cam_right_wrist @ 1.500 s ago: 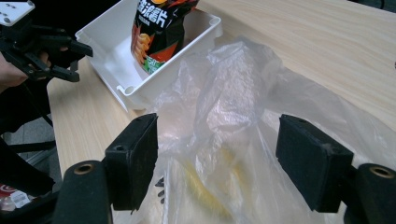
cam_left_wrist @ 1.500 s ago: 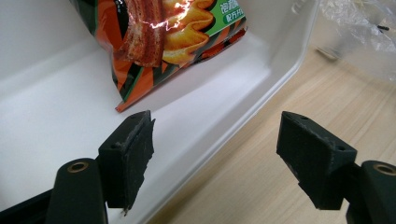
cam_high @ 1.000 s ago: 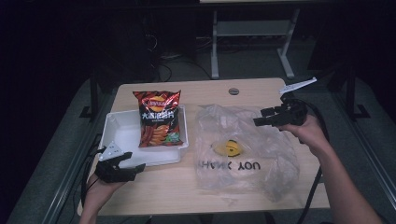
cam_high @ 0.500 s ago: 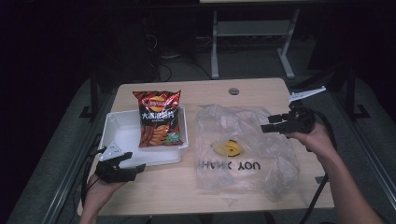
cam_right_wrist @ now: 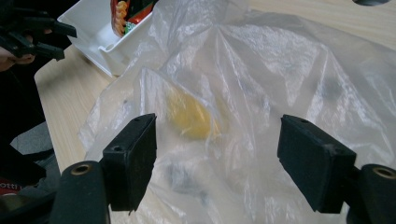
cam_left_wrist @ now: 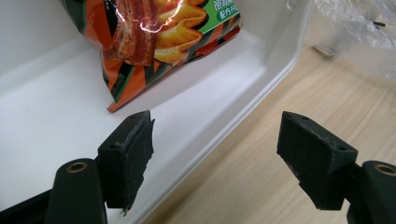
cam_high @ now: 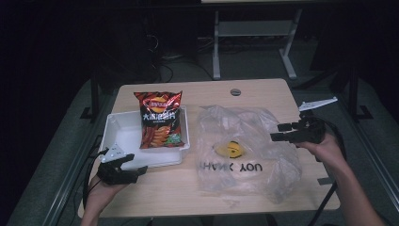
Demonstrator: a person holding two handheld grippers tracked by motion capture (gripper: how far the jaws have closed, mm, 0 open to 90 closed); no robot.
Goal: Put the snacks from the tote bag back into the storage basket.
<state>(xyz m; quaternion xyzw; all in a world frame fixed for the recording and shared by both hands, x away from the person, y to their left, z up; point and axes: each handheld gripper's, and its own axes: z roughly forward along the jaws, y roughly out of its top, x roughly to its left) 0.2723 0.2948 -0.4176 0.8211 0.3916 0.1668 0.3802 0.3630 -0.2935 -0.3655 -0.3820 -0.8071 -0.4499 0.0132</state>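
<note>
The surface (cam_high: pixel 188 193) is wood, w/ 3 big things on it. Biggest is the clear plastic bag (cam_high: pixel 244 150), crumpled flat, just in front of the right hand-held gripper (cam_high: pixel 282 133). That one is wide open & holds nothing. A sec ago it was higher up, over the far edge of the bag; now it has pulled back & down to the bag's right side, jaws pointing at it. So I think it let go of the bag or is lining up for a new grab, prob. to open it up.

Next is the white tray (cam_high: pixel 123 136), just ahead of the left hand-held gripper (cam_high: pixel 134 163). That one is open too, empty, & hasn't moved. One jaw sits over the tray's near rim, the other over bare wood.

The chip bag (cam_high: pixel 159 120) lies in the tray w/ its top leaning over the far rim, a bit beyond the left jaws.

Smallest: a yellow thing (cam_high: pixel 229 149) inside the plastic bag, right between the right jaws in the right gripper view. Can't tell what it is.
</note>
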